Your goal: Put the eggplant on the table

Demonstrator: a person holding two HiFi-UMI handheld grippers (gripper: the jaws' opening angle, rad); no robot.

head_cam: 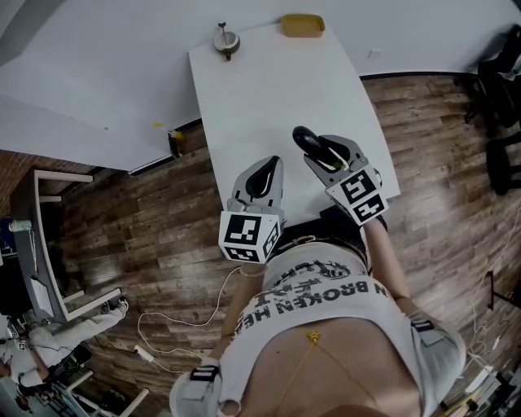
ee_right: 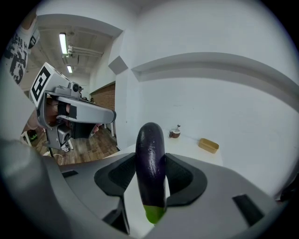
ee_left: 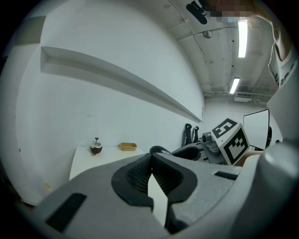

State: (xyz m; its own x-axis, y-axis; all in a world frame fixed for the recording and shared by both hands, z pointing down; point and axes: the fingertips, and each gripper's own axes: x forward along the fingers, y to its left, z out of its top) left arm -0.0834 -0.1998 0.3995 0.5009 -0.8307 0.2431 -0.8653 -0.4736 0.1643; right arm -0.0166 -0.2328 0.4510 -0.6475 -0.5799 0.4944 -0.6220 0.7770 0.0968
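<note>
One eggplant (ee_right: pixel 150 154) — clamped in right gripper (ee_right: pixel 151 161) over table (head_cam: pixel 277 81); left gripper (ee_left: pixel 150 158) closed.

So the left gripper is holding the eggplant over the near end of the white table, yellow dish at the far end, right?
Not quite: it is the right gripper that holds the eggplant, as the right gripper view shows; the left gripper is shut on nothing. The white table and the far yellow dish are as you say.

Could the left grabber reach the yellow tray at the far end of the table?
Probably yes: the left gripper is shut and empty, and the table lies bare between it and the yellow tray, though the person might need to lean forward.
</note>
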